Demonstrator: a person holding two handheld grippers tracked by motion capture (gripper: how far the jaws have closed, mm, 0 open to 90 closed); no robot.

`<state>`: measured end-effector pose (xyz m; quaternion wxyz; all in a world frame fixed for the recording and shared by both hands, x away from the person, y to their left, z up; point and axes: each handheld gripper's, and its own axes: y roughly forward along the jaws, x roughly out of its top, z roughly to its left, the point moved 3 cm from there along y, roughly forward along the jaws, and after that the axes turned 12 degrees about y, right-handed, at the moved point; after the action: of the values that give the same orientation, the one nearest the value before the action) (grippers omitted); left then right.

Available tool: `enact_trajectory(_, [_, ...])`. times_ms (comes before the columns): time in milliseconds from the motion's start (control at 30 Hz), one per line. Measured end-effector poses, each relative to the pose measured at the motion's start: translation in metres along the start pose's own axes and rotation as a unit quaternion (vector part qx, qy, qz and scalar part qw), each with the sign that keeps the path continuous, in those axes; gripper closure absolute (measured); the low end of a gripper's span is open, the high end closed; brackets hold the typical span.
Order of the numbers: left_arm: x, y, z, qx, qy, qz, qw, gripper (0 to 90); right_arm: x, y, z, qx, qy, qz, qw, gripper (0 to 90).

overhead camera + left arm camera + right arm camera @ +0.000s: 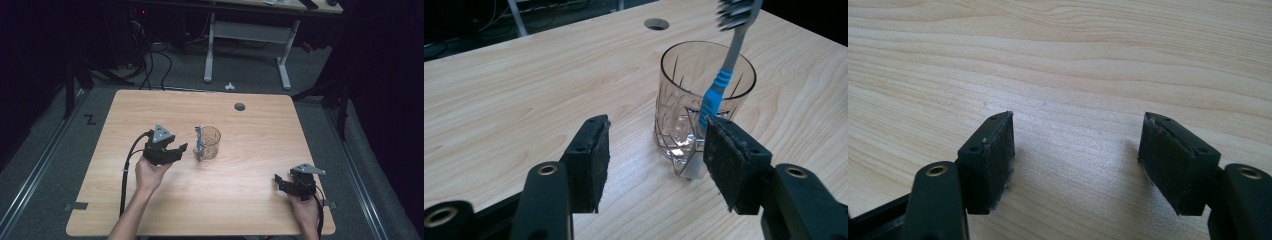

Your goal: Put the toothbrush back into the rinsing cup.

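Clear cut-pattern glass tumbler [704, 107] is standing mid-table on the pale wooden table [240, 200], with a grey-and-blue toothbrush [719, 92] leaning against its rim. The left gripper [654, 160] is facing it, jaws spread and empty, probably approaching the handle; centring the pads on the blue grip should avoid tipping the glass. The right gripper [1075, 155] is resting apart, jaws spread, empty.

You see clear cut-pattern glass [209, 142] upright near table middle; grey-and-blue toothbrush [724, 75] leans on its outer wall, bristles up, foot on wood.
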<state>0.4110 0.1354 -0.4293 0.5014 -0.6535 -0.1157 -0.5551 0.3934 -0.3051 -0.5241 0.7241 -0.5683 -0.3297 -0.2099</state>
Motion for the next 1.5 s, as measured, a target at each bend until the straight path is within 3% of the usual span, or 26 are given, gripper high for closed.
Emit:
enact_trajectory(300, [-0.008,-0.007,0.005,0.009,-0.008,0.005,0.9999,44.0,0.0,0.0,0.0,0.0,0.0,0.0,1.0,30.9])
enact_trajectory(500, [-0.014,-0.012,0.009,0.018,-0.023,-0.006,0.9996,43.9,0.0,0.0,0.0,0.0,0.0,0.0,1.0,30.9])
enact_trajectory(900, [-0.027,-0.02,0.015,0.019,-0.038,-0.009,0.9991,43.7,0.0,0.0,0.0,-0.001,0.0,0.0,1.0,30.9])
enact_trajectory(1033, [-0.032,-0.023,0.014,0.02,-0.033,-0.009,0.9992,43.5,0.0,0.0,0.0,-0.001,0.0,0.0,1.0,30.9])
enact_trajectory(1333, [-0.046,-0.027,0.017,0.024,-0.043,-0.003,0.9988,43.2,0.0,0.0,0.0,-0.001,0.0,0.0,1.0,30.9])
enact_trajectory(1500, [-0.052,-0.029,0.014,0.026,-0.036,0.002,0.999,43.2,0.0,0.0,0.0,-0.001,0.0,0.0,1.0,30.9])
